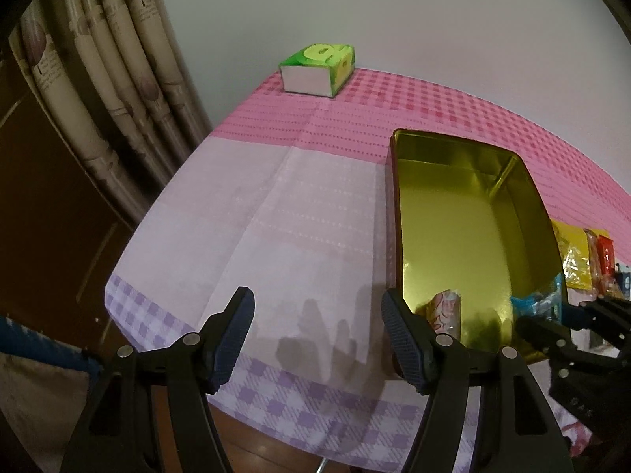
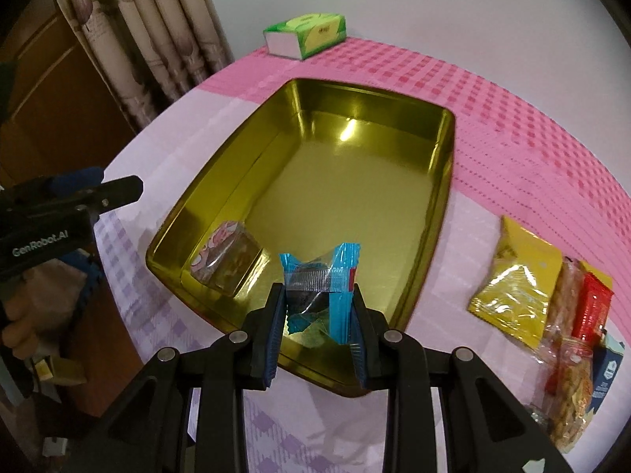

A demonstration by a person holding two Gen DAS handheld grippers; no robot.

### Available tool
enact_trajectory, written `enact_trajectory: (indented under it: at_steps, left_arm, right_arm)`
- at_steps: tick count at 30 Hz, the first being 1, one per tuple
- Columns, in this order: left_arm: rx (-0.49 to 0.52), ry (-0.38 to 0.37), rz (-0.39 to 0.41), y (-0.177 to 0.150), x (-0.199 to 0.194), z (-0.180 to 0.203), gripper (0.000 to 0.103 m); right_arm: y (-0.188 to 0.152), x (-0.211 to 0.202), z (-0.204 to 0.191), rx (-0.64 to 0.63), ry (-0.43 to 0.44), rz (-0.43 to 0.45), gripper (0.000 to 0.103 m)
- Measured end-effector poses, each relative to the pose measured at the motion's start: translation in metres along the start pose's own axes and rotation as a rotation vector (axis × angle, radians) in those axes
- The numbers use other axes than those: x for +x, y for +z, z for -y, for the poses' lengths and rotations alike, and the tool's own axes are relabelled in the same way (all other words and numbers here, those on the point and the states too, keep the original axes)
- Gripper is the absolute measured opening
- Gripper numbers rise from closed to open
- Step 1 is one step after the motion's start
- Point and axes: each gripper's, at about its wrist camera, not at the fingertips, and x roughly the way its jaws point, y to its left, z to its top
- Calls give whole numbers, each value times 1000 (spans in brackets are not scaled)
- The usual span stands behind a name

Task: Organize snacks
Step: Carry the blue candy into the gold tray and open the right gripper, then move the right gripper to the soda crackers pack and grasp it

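Over the near rim of the gold tin [image 2: 394, 181], our right gripper [image 2: 317, 307] is clamped on a blue-wrapped snack [image 2: 321, 276]. We judge it light, crinkly and slippery, best pinched across its filled middle, not the flimsy sealed ends. At ten o'clock from it, a pink-wrapped snack [image 2: 228, 256] lies inside the tin. At three o'clock, a yellow packet [image 2: 516, 287] and other snacks wait on the tablecloth. Our left gripper [image 1: 317, 339] hangs half open, empty, at the checked tablecloth [image 1: 276, 216] edge. A green tissue box [image 2: 307, 35] sits at twelve, curtains [image 2: 157, 31] beyond.
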Motion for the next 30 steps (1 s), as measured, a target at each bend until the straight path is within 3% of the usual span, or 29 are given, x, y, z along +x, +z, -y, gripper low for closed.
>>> enact_trajectory:
  at_steps: [20, 30]
  left_arm:
    - [14, -17, -10, -2, 4, 7, 68]
    - [20, -9, -5, -3, 4, 9, 68]
  right_arm:
    - [4, 24, -14, -34, -12, -34, 29]
    - [2, -13, -2, 10, -1, 49, 42]
